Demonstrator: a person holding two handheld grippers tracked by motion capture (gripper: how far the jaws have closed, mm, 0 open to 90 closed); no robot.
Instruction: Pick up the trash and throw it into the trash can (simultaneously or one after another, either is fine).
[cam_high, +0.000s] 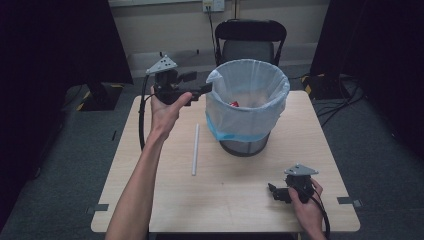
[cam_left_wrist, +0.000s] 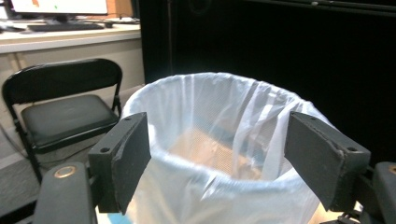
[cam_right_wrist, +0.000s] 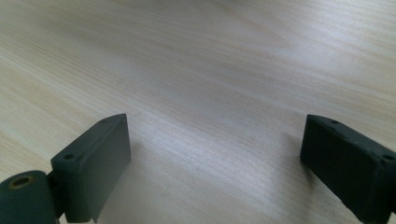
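Left to right across the wooden table (cam_high: 150, 200). The left gripper (cam_high: 200, 85) is held raised above the far-left part of the table, its jaws spread wide with nothing between them, aimed at the near rim of the waste bin (cam_high: 248, 107); in the left gripper view the jaws frame that rim and neither pad touches it. Next, a white straw-like stick (cam_high: 195, 149) lies on the table between the left edge and the bin, pointing roughly from near edge to far edge, apart from everything else. The bin, a dark mesh basket lined with a thin translucent bag (cam_left_wrist: 219, 140) folded over its rim, stands right of centre toward the far edge; a small red item (cam_high: 233, 103) lies inside. The bag is judged light, soft and slippery, prone to tear or slide off; the folded cuff at the rim is the likeliest place to pinch it. The right gripper (cam_high: 274, 192) rests low near the near-right corner, jaws wide apart over bare wood, holding nothing.
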